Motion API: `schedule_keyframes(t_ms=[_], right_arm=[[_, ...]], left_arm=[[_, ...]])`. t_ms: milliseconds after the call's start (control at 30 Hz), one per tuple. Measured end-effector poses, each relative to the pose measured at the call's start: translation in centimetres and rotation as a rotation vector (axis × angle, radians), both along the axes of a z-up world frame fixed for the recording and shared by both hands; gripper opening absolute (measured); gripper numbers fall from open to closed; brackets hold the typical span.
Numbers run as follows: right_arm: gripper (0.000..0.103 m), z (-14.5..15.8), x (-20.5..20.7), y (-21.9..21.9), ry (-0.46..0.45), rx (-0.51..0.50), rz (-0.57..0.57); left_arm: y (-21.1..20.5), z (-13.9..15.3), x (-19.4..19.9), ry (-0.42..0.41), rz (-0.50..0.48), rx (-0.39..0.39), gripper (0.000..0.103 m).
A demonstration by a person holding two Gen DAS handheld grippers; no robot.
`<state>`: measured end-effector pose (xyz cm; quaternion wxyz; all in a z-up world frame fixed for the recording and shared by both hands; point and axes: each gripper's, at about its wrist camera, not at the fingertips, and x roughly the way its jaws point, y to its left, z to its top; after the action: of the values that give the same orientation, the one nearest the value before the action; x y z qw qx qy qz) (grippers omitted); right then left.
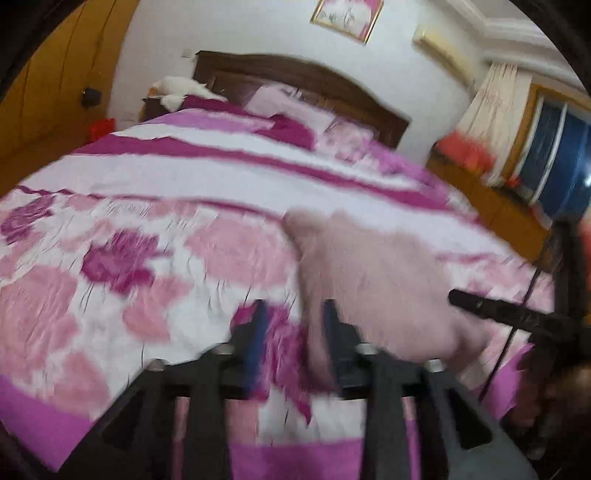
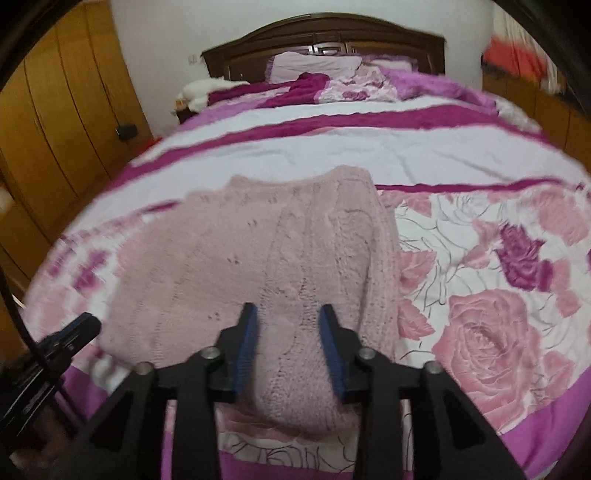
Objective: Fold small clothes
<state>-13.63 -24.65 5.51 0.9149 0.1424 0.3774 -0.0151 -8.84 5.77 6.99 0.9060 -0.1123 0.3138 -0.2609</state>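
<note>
A pale pink knitted sweater [image 2: 258, 251] lies folded on the bed near its foot edge; it also shows in the left wrist view [image 1: 388, 280]. My right gripper [image 2: 288, 310] is open, its blue-padded fingers [image 2: 248, 332] over the sweater's near end, with knit showing between them. My left gripper [image 1: 295, 310] is open at the sweater's left edge, with bedspread showing between its fingers [image 1: 258, 332]. The left gripper's tip also shows low on the left of the right wrist view [image 2: 79, 328]. The right gripper appears at the right of the left wrist view [image 1: 498, 310].
The bed has a pink, white and magenta rose bedspread [image 2: 480, 295] and pillows [image 2: 314, 64] at a dark wooden headboard [image 2: 325, 33]. Wooden wardrobes [image 2: 55, 110] stand on the left. A low cabinet and a curtained window [image 1: 546, 155] are on the right.
</note>
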Motion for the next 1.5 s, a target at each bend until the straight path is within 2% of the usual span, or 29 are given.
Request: schedule_keyframes(t_ms=[33,67,133,167,233,267,300,333,367,400,433,533,600,633,667,700,767,833,900,1067,1200,1400,1500], right_arm=[[0.064,0.5,0.1,-0.6,-0.018,0.009,-0.021],[0.085,1.0,0.3,-1.4,-0.038,0.012,-0.047],[0.101,1.5,1.6,-3.3,-0.069,0.038,-0.09],[0.102,1.2,2.9,-4.4,-0.051,0.077,-0.083],[0.102,-0.3,6.2,-6.4,0.045,0.165,-0.059],[0.102,-1.5,8.0,-7.4,0.115,0.205,-0.059],[0.102,-3.4,10.2,-8.6,0.214,0.263,-0.058],[0.103,-4.5,11.3,-9.3,0.267,0.308,-0.057],[0.103,-5.6,12.2,-9.9,0.284,0.37,-0.058],[0.103,-6.0,12.5,-10.2,0.249,0.404,-0.06],[0.103,-6.0,12.9,-10.0,0.213,0.412,-0.01],[0.103,-6.8,13.2,-9.5,0.119,0.473,0.107],[0.103,-6.6,13.9,-9.0,0.14,0.478,0.108],[0.101,-6.4,14.3,-8.5,0.146,0.484,0.155],[0.093,-6.5,14.8,-7.9,0.141,0.514,0.207],[0.086,-7.2,15.2,-7.4,0.153,0.546,0.22],[0.042,-7.9,15.5,-7.1,0.168,0.517,0.186],[0.034,-7.9,15.1,-7.7,0.126,0.577,0.184],[0.031,-7.5,14.8,-7.8,0.085,0.6,0.172],[0.03,-5.2,14.5,-7.2,-0.02,0.536,0.176],[0.03,-4.2,16.1,-7.5,-0.027,0.49,0.17],[0.03,-2.3,17.8,-10.3,-0.042,0.437,0.134],[0.03,-1.3,19.9,-11.0,-0.058,0.396,0.131]], left_arm=[[0.6,0.5,0.8,-0.003,-0.024,-0.045,0.034],[1.1,0.9,2.0,-0.004,-0.041,-0.084,0.046],[1.4,0.9,4.9,0.033,-0.071,-0.12,0.054],[1.3,0.5,6.6,0.077,-0.092,-0.127,0.054],[0.3,-1.7,11.4,0.27,-0.186,-0.172,0.054],[-0.3,-3.5,14.2,0.403,-0.238,-0.215,0.054],[-0.8,-5.4,16.2,0.513,-0.251,-0.238,0.054],[-1.1,-6.8,17.5,0.581,-0.248,-0.248,0.052],[-1.0,-7.2,18.2,0.585,-0.257,-0.28,0.052],[-1.0,-6.9,18.6,0.549,-0.282,-0.327,0.052],[-1.2,-6.7,19.0,0.544,-0.309,-0.352,0.052],[-3.6,-7.1,20.0,0.598,-0.429,-0.401,0.052],[-5.8,-7.6,20.5,0.61,-0.467,-0.37,0.041],[-6.6,-7.6,20.5,0.602,-0.456,-0.352,0.026],[-7.1,-7.8,20.4,0.599,-0.442,-0.345,0.012],[-7.4,-8.0,20.3,0.6,-0.419,-0.346,0.01],[-7.0,-7.7,19.9,0.567,-0.386,-0.36,0.003],[-6.7,-7.2,19.7,0.539,-0.357,-0.354,0.0],[-7.0,-6.3,19.2,0.495,-0.328,-0.328,0.0],[-7.2,-3.4,18.4,0.367,-0.306,-0.243,0.0],[-8.1,-2.5,21.2,0.354,-0.308,-0.203,0.0],[-11.1,-0.8,25.5,0.287,-0.344,-0.14,0.0],[-12.1,-0.8,28.3,0.299,-0.337,-0.149,0.0]])
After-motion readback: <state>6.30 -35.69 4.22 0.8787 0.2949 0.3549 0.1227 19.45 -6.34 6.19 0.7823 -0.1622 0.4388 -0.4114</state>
